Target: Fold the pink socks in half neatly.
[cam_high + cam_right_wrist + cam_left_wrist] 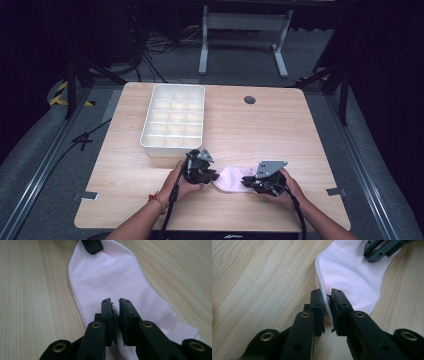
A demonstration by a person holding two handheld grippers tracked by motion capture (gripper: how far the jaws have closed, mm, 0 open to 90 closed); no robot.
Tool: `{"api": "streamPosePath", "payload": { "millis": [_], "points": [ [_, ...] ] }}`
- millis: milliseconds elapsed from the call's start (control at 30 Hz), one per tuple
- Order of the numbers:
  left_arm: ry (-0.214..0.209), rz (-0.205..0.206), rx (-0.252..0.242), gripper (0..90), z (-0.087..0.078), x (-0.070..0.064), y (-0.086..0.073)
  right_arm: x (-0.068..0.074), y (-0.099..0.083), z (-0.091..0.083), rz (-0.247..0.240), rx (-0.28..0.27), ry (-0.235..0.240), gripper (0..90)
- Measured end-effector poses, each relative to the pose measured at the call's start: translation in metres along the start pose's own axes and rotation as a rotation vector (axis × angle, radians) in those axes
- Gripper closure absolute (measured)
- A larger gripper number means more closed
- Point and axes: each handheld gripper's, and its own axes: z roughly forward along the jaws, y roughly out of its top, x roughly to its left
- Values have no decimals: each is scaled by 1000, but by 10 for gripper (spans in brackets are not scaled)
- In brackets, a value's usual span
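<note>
Lying flat on the wooden table [250,130], near its front edge, a pale pink sock [231,179] stretches between the two grippers. In the high view it is just in front of the white compartment tray [173,120], but apart from it.

The left gripper [212,176] is at the left end of the sock. In the left gripper view its jaws are nearly together and the rounded edge of the sock [352,277] passes between them, so they are clamped on the fabric there. At the top of this same view the other gripper's dark jaws lie over the far end of the sock.

The right gripper [248,181] is at the right end. In the right gripper view its jaws stand over the sock [110,277] close to the ribbed cuff [183,333], with only a narrow gap between them. Whether they pinch the fabric or only rest above it, one cannot tell from this view. At the top of this view, the tip of the left gripper sits on the toe end.

Each gripper is held by one hand of the person, the left hand [182,182] and the right hand [287,187], and the forearms come in from the bottom of the high view. On the left wrist there is a red band [158,201]. A black cable trails from each gripper toward the person.

The tray stands at the back left part of the table and its small compartments look empty. A dark round hole [249,99] is in the table top near the back edge.
</note>
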Motion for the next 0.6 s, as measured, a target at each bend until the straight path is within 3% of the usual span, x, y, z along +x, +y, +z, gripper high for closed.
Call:
{"api": "streamPosePath", "payload": {
  "millis": [100,167,333,500,600],
  "points": [
    [1,3,7,841,0,-1,1,1,2,0,1,12,-2,833],
    [3,8,3,854,0,-1,1,0,4,-2,9,-1,4,880],
    [25,15,11,854,-2,-2,1,0,14,-5,22,-37,11,895],
    [31,20,19,854,-3,-2,0,7,25,7,-22,8,-6,896],
    [32,25,19,854,-4,-2,0,5,26,11,-10,15,-10,896]
  ]
}}
